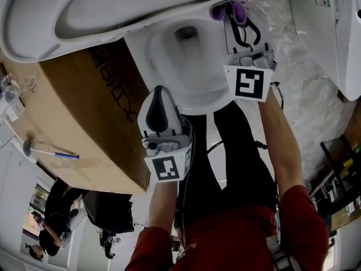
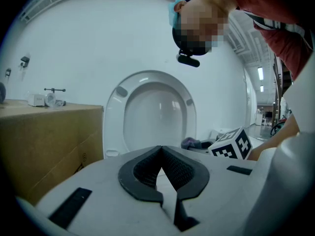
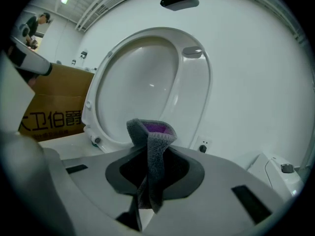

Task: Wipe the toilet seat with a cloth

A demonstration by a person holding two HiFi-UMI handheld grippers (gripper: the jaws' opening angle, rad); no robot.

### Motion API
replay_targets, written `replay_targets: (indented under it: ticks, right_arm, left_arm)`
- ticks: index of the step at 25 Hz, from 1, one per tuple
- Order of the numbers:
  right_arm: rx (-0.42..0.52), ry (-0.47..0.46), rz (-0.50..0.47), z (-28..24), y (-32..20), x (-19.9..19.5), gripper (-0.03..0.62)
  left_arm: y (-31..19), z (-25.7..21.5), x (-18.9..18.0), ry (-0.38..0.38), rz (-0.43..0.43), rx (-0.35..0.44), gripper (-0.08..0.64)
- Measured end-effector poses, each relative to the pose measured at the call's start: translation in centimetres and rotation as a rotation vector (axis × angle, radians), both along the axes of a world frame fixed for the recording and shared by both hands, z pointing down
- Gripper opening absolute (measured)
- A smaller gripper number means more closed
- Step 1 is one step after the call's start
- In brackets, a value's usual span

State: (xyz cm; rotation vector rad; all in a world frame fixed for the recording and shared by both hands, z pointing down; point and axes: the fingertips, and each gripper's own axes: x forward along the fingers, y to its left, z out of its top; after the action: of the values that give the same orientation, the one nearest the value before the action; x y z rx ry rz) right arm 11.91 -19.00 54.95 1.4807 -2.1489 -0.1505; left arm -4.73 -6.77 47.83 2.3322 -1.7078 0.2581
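My right gripper (image 1: 240,20), clamped on the cloth (image 3: 150,151), is nearer the raised toilet seat (image 3: 197,92) straight ahead; my left gripper (image 1: 160,95) has its jaws together, empty.

You wear a top with red sleeves (image 1: 304,216) and dark trousers (image 1: 240,151). Your left tool (image 1: 159,92) and your right tool (image 1: 238,17) are both smooth pale grey shells lined with dark ribbed pads (image 2: 179,168). Each has a white cube (image 1: 167,168) printed with black square markers at its near end, and a thin black cable (image 1: 214,145) runs from the left one across your trousers.
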Motion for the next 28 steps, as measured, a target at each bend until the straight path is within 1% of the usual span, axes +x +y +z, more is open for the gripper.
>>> replay_targets:
  ticks: [2,6,8,12,16,19,21,24,26,28]
  right_arm:
    - [-0.039,-0.003,0.0,1.5,0.1,-0.4,0.057]
    - [-0.123,-0.087,0.093,4.7,-0.7,0.5,0.057]
    - [-0.14,-0.086,0.108,5.4,-0.9,0.9,0.057]
    - [-0.159,-0.064,0.106,5.8,-0.9,0.7,0.057]
    - [-0.187,-0.07,0.098,4.6,0.2,0.0,0.057]
    - [-0.215,-0.096,0.086,2.4,2.6,-0.7,0.057]
    - [-0.233,-0.125,0.076,-0.2,4.8,-1.2,0.057]
    - [-0.234,-0.195,0.069,-6.1,8.1,-2.1,0.057]
    - [-0.238,-0.269,0.082,-10.7,9.9,-2.4,0.057]
    - [-0.236,-0.319,0.079,-15.8,11.6,-2.5,0.057]
  left_arm:
    - [0.1,0.2,-0.1,-0.001,-0.002,-0.002,0.014]
    - [0.2,0.4,-0.5,-0.007,-0.005,-0.004,0.014]
    - [0.4,0.4,-0.8,-0.011,-0.004,-0.006,0.014]
    - [0.7,-0.2,-1.3,-0.014,-0.005,0.003,0.014]
    - [1.2,-2.4,-1.3,0.0,-0.012,0.021,0.014]
    - [2.0,-5.1,-1.0,0.009,-0.013,0.034,0.014]
    - [2.6,-7.4,-0.9,0.022,-0.017,0.032,0.014]
    - [3.7,-11.8,-1.2,0.031,-0.024,0.03,0.014]
    - [4.3,-15.6,-1.5,0.039,-0.042,0.04,0.014]
    - [5.1,-20.0,-2.1,0.038,-0.057,0.065,0.014]
